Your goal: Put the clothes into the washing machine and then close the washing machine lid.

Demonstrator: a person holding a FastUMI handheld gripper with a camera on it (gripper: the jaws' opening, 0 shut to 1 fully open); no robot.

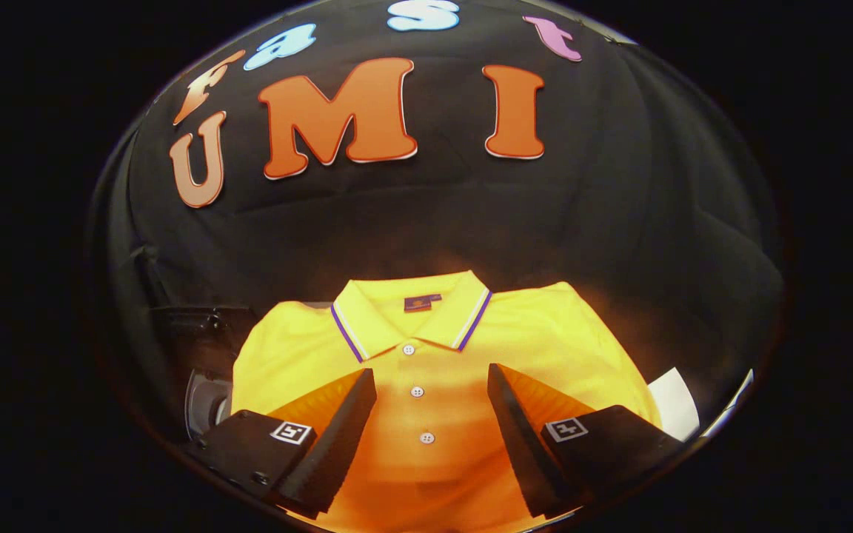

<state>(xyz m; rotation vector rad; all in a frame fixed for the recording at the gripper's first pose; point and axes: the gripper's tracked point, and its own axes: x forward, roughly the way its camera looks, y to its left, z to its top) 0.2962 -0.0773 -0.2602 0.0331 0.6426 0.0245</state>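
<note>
Your gripper stood wide open above the shirt, with nothing between its fingers and the placket.

The gripper has its fingers spread wide over the yellow polo shirt, hiding parts of the chest on both sides of the button placket. The shirt's hem and lower body are cut off at the bottom of the frame. At lower left, a round grey object sits in shadow, too dark to identify. At lower right, a white sheet is partly covered by the shirt's sleeve.
</note>
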